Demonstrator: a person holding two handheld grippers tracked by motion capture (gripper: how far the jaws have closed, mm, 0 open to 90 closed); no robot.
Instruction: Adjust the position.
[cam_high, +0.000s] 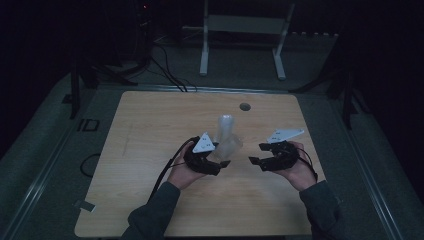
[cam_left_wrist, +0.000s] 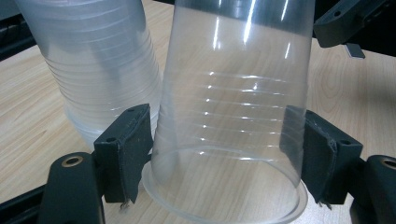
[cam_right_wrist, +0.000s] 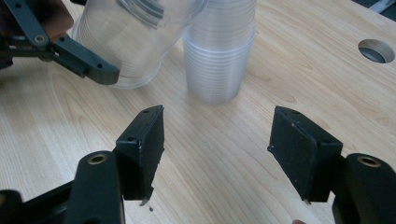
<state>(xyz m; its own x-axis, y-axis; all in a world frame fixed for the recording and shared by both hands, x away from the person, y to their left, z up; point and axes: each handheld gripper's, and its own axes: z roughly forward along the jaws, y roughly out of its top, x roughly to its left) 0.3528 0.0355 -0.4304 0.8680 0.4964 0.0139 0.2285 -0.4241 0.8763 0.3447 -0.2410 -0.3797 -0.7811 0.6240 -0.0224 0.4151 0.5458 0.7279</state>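
Observation:
A clear plastic cup (cam_left_wrist: 233, 93) sits tilted between the pads of my left gripper (cam_left_wrist: 219, 149), which is shut on it near its rim. Right beside it a stack of clear cups (cam_left_wrist: 98, 60) stands upside down on the wooden table (cam_high: 150, 130). In the high view the left gripper (cam_high: 222, 160) holds the cup (cam_high: 231, 146) against the foot of the stack (cam_high: 225, 125). My right gripper (cam_high: 256, 153) hovers just to the right, jaws apart. Only bare table shows between its pads (cam_right_wrist: 144, 140). The right gripper view also shows the stack (cam_right_wrist: 219, 60) and the held cup (cam_right_wrist: 130, 42).
A round hole (cam_high: 245, 106) is cut in the table behind the stack. A white metal stand (cam_high: 240, 30) and cables (cam_high: 165, 70) lie on the dark floor beyond the far edge. Black cables trail from the left gripper across the table.

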